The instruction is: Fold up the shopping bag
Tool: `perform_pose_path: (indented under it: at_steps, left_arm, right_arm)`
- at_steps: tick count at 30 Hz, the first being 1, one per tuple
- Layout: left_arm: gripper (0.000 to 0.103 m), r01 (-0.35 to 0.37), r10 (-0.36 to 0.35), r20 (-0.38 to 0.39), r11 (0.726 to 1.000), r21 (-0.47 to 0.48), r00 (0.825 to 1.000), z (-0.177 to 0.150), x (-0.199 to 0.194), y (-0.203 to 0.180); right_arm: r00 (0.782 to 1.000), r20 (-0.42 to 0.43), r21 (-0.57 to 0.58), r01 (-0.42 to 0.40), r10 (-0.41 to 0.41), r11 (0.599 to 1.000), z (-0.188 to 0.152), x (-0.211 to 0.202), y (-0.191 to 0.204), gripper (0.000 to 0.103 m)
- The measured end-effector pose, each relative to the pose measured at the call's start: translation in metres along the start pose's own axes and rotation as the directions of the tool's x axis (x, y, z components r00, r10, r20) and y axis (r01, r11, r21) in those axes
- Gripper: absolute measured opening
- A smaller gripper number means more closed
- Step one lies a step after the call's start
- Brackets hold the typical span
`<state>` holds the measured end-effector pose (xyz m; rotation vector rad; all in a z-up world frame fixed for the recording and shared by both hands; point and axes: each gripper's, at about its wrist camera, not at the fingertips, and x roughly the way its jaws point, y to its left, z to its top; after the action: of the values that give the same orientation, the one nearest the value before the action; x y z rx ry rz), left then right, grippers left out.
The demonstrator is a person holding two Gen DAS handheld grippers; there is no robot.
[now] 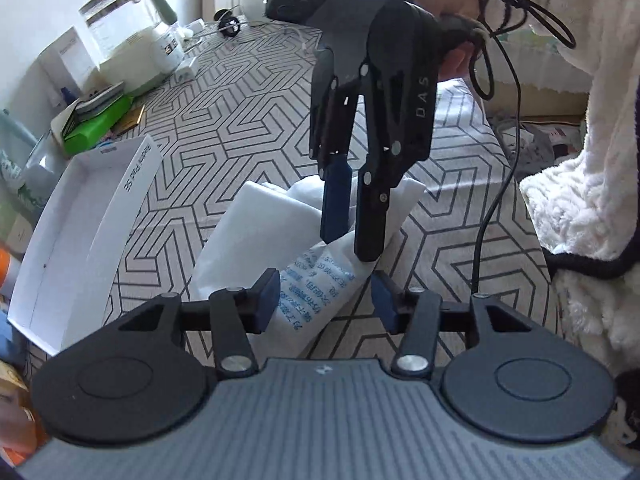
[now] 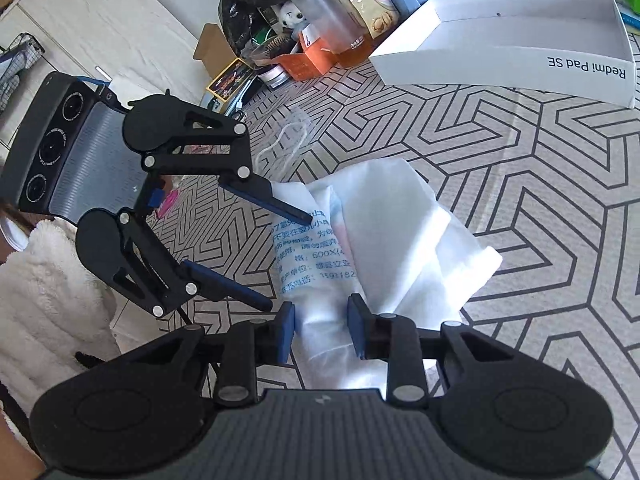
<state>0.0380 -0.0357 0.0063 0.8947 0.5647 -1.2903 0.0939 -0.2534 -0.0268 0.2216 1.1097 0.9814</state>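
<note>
The left gripper (image 1: 325,298) reaches forward with its blue-padded fingers (image 1: 267,300) spread wide apart. Opposite it, the right gripper (image 1: 351,236) points steeply downward, tips near the left gripper's, its fingers parted by a narrower gap. Seen from the right wrist, the right gripper (image 2: 321,333) has a moderate gap, while the left gripper (image 2: 286,260) comes in from the left, fingers splayed.
</note>
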Motion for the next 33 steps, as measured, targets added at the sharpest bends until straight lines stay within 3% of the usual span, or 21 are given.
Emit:
perform_pose_path:
  at_steps: [5, 7, 11, 15, 17, 18, 22, 26, 28, 29, 30, 31, 32, 33]
  left_arm:
    - [0.054, -0.019, 0.031, -0.064, 0.984, 0.177, 0.997, 0.004, 0.015, -0.015]
    - [0.047, -0.004, 0.016, -0.099, 0.992, 0.125, 0.995, 0.010, 0.024, -0.006]
    - [0.046, 0.072, -0.078, -0.151, 0.996, -0.042, 0.985, 0.015, 0.031, 0.016]
    - [0.046, 0.109, -0.133, -0.181, 0.985, -0.137, 0.975, 0.020, 0.035, 0.029]
    - [0.046, 0.142, -0.176, -0.173, 0.971, -0.194, 0.969, 0.018, 0.038, 0.043]
    - [0.046, 0.159, -0.199, -0.167, 0.962, -0.223, 0.966, 0.017, 0.039, 0.048]
    - [0.046, 0.214, -0.269, -0.145, 0.926, -0.310, 0.952, 0.013, 0.041, 0.064]
    - [0.046, 0.225, -0.282, -0.126, 0.912, -0.343, 0.951, 0.012, 0.042, 0.067]
    - [0.046, 0.224, -0.287, -0.111, 0.893, -0.391, 0.952, 0.009, 0.041, 0.069]
    - [0.045, 0.230, -0.299, -0.102, 0.876, -0.425, 0.949, 0.007, 0.040, 0.071]
    - [0.044, 0.236, -0.312, -0.095, 0.856, -0.460, 0.945, 0.005, 0.037, 0.070]
    - [0.044, 0.235, -0.318, -0.094, 0.843, -0.484, 0.943, 0.004, 0.033, 0.067]
    - [0.044, 0.235, -0.324, -0.094, 0.829, -0.507, 0.941, 0.003, 0.030, 0.064]
    - [0.044, 0.206, -0.300, -0.116, 0.842, -0.498, 0.947, 0.005, 0.025, 0.057]
  right_arm:
    - [0.998, -0.012, 0.082, -0.062, 0.063, 0.995, 0.005, 0.000, -0.016, 0.029]
    - [0.997, -0.022, 0.100, -0.074, 0.076, 0.992, 0.007, 0.001, -0.019, 0.028]
    - [0.998, -0.018, 0.044, -0.053, 0.054, 0.998, 0.007, 0.001, -0.013, 0.028]
    - [0.994, 0.072, -0.207, 0.100, -0.087, 0.973, -0.013, -0.009, 0.022, 0.034]
    - [0.972, 0.130, -0.391, 0.231, -0.195, 0.891, -0.029, -0.009, 0.049, 0.036]
    - [0.955, 0.158, -0.492, 0.297, -0.251, 0.819, -0.039, -0.005, 0.062, 0.038]
    - [0.904, 0.231, -0.646, 0.419, -0.360, 0.638, -0.060, 0.010, 0.087, 0.038]
    - [0.915, 0.235, -0.630, 0.401, -0.329, 0.665, -0.054, 0.020, 0.078, 0.031]
    - [0.945, 0.186, -0.516, 0.326, -0.269, 0.792, -0.039, 0.019, 0.058, 0.030]
    - [0.974, 0.114, -0.370, 0.223, -0.194, 0.902, -0.023, 0.012, 0.040, 0.029]
    - [0.993, 0.053, -0.206, 0.116, -0.107, 0.972, -0.007, 0.006, 0.021, 0.027]
    - [1.000, -0.002, -0.057, 0.024, -0.024, 0.998, 0.003, 0.007, 0.003, 0.027]
    - [1.000, -0.023, -0.007, -0.010, 0.010, 1.000, 0.005, 0.010, -0.003, 0.027]
    - [0.998, -0.041, 0.043, -0.043, 0.045, 0.998, 0.008, 0.013, -0.008, 0.027]
